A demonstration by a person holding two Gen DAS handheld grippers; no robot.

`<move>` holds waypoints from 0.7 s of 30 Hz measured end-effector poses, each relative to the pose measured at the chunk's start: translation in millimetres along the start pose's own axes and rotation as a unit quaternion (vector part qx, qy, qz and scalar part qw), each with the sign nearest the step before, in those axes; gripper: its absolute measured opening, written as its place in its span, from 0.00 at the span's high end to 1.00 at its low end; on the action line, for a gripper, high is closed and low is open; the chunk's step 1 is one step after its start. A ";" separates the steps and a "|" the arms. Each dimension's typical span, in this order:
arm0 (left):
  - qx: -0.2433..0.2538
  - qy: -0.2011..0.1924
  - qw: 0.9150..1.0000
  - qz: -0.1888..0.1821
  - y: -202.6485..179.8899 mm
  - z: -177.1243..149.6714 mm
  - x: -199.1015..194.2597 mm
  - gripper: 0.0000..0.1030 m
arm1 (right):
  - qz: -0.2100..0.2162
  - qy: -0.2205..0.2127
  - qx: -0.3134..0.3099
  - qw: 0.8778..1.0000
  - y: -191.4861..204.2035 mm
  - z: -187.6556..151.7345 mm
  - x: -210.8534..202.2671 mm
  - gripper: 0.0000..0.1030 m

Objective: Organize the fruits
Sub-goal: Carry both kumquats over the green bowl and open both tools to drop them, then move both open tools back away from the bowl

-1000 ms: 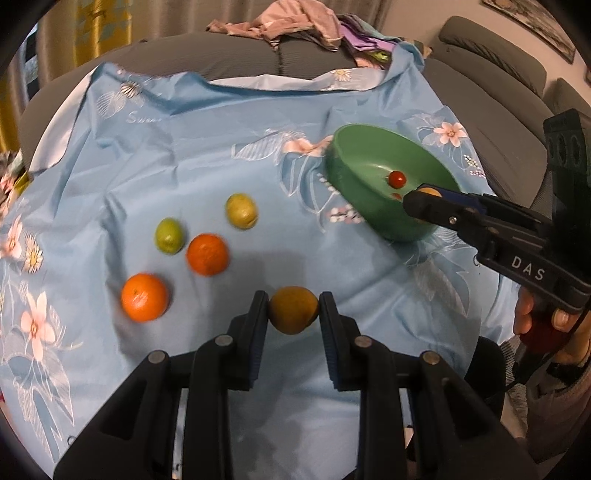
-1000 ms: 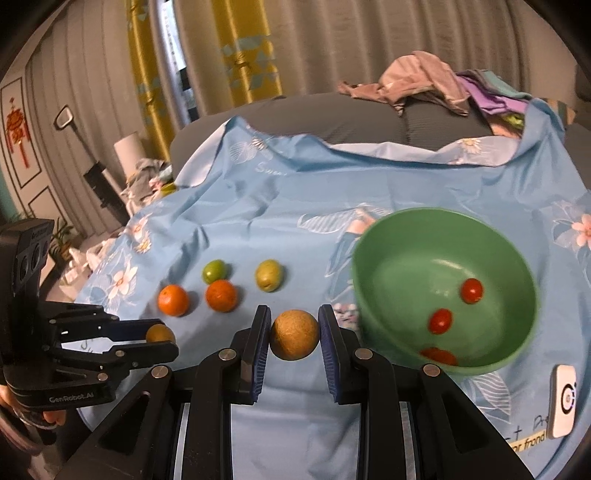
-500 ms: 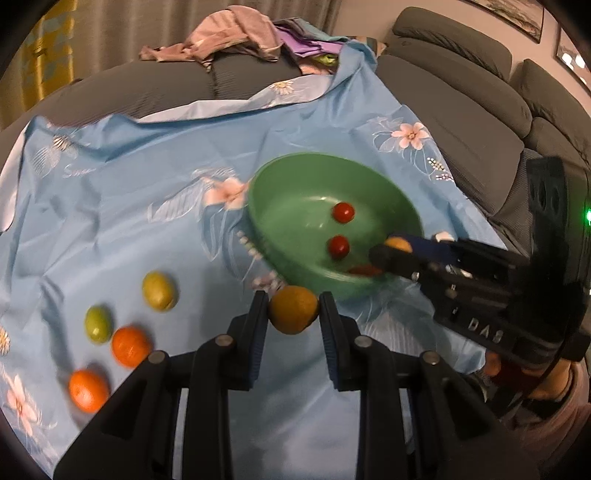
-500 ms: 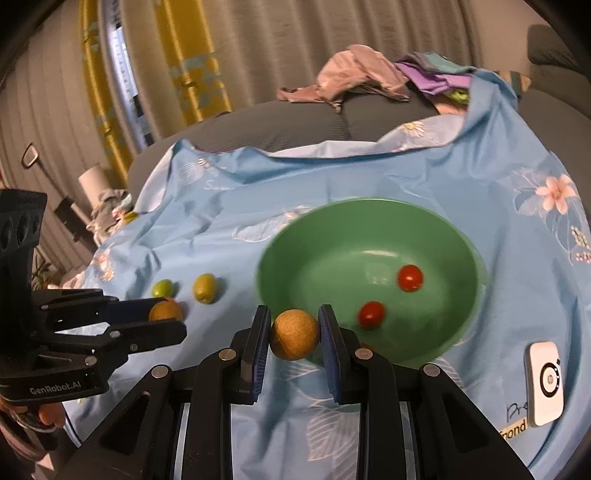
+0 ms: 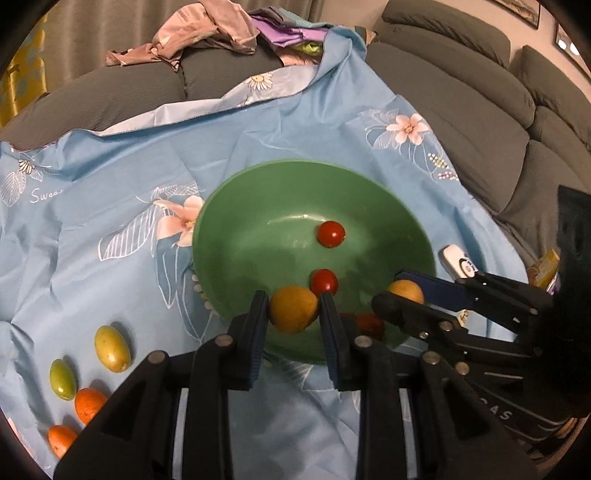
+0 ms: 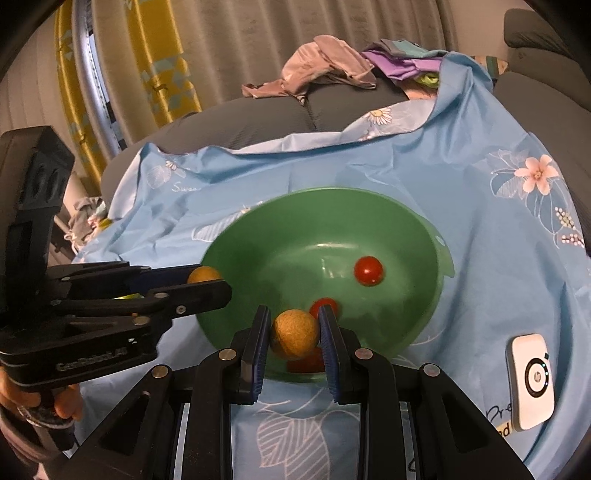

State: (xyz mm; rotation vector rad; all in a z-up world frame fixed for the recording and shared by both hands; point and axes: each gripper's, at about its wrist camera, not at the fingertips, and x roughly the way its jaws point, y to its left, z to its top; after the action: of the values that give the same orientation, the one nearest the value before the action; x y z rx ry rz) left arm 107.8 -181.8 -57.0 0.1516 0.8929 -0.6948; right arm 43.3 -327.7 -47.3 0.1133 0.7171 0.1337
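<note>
The left gripper is clamped on a yellow-orange fruit and hangs over the near rim of the green bowl; the right gripper pinches a second fruit of much the same colour, also over the near edge of that bowl, so both hands arrive with a load at once, the two tools side by side and nearly crossing. Beneath it all lies the blue flowered cloth spread over a grey sofa, with a heap of clothes at the back. The bowl sits in the middle of the cloth and already holds red cherry tomatoes: one high on the far slope, one lower, and a third partly hidden behind the gripper fingers. To my eye the job is about half done: the tomatoes are in, two fruits are about to go in, neither yet released. Still out on the cloth, well apart from the bowl on its left, are a yellow-green oval fruit, a smaller green one and two small oranges, the last one at the frame edge. A small white device lies on the cloth just beside the bowl and looks like no part of the sorting.
</note>
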 end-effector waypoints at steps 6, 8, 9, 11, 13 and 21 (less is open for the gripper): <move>-0.001 0.008 1.000 0.003 2.3 -1.3 8.7 0.73 | -0.001 0.010 -0.007 1.000 1.7 -2.3 4.0 0.72; -0.002 0.007 1.000 0.004 2.7 -0.9 8.7 0.73 | -0.003 0.014 -0.009 1.000 2.7 -3.5 5.5 0.72; -0.003 0.007 1.000 0.003 3.0 -0.8 9.0 0.72 | -0.003 0.016 -0.009 1.000 3.0 -4.0 6.1 0.72; -0.003 0.007 1.000 0.000 3.3 -1.1 8.9 0.66 | -0.004 0.020 -0.008 1.000 3.5 -4.2 6.7 0.72; 0.002 0.004 1.000 0.004 2.1 -1.9 7.6 0.59 | -0.006 0.023 -0.009 1.000 4.7 -4.8 7.2 0.72; -0.005 -0.011 1.000 0.019 7.6 -6.5 -11.4 0.31 | -0.012 0.021 0.000 1.000 4.0 -4.9 1.7 0.72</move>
State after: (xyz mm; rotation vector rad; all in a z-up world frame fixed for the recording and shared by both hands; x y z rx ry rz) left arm 103.2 -167.7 -53.6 0.1511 0.8703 -0.6560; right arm 41.0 -323.3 -51.4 0.1024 0.7610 0.1135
